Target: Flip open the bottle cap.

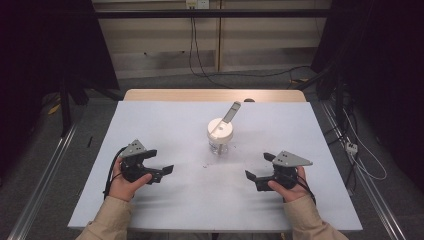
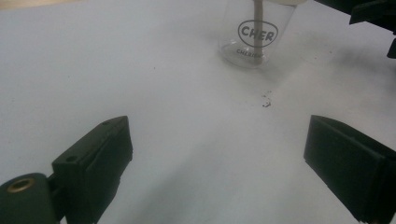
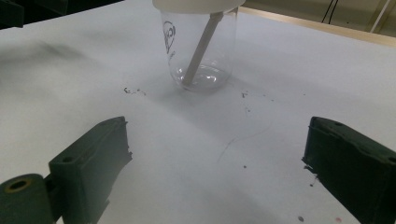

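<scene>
Both tongs, the left tongs (image 1: pixel 161 172) and right tongs (image 1: pixel 259 171), sit low on the table (image 1: pixel 165 125) with jaws apart, flanking the lidded jar (image 1: pixel 220 136), seemingly ready to steady it.

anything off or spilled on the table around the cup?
Small dark specks lie scattered on the white table cover just in front of the clear cup. The cup stands upright, lid on, straw leaning. Nothing spilled or damaged.

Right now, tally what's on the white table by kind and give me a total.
Clear glass jar with a white lid: 1
Beige stick standing tilted in the jar: 1
Black hand-held two-jaw grippers, left and right: 2
Total: 4
</scene>
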Demonstrator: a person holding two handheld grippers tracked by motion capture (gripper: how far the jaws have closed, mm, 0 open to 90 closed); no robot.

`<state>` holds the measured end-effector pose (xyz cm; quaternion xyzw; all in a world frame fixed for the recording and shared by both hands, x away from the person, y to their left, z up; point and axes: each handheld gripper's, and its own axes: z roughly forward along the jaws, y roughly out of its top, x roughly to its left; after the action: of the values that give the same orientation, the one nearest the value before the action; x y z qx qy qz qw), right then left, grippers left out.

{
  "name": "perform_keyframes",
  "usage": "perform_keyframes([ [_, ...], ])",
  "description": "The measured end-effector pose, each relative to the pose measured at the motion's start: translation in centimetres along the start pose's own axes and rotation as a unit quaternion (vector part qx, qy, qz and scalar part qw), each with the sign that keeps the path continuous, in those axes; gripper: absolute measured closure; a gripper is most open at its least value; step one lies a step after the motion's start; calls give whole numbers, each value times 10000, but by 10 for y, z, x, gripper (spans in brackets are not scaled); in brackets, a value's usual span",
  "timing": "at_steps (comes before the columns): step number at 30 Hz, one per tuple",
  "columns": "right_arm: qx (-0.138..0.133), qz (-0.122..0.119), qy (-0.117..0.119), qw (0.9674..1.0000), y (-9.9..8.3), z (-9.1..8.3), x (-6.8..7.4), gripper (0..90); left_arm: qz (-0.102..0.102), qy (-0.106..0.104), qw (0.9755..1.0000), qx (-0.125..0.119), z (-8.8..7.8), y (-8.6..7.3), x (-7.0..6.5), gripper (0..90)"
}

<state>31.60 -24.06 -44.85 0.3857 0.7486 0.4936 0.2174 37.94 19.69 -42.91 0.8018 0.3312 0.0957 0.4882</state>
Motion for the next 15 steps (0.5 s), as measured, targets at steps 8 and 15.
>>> perform_keyframes([
  [8, -20, -44, -51, 10000, -6, -12, -1, 62, 21, 26, 10000, 46, -3, -4, 1, 74],
  [15, -25, -5, -77, 10000, -11, -19, -3, 62, 61, 58, 9999, 60, -7, -7, 2, 75],
])
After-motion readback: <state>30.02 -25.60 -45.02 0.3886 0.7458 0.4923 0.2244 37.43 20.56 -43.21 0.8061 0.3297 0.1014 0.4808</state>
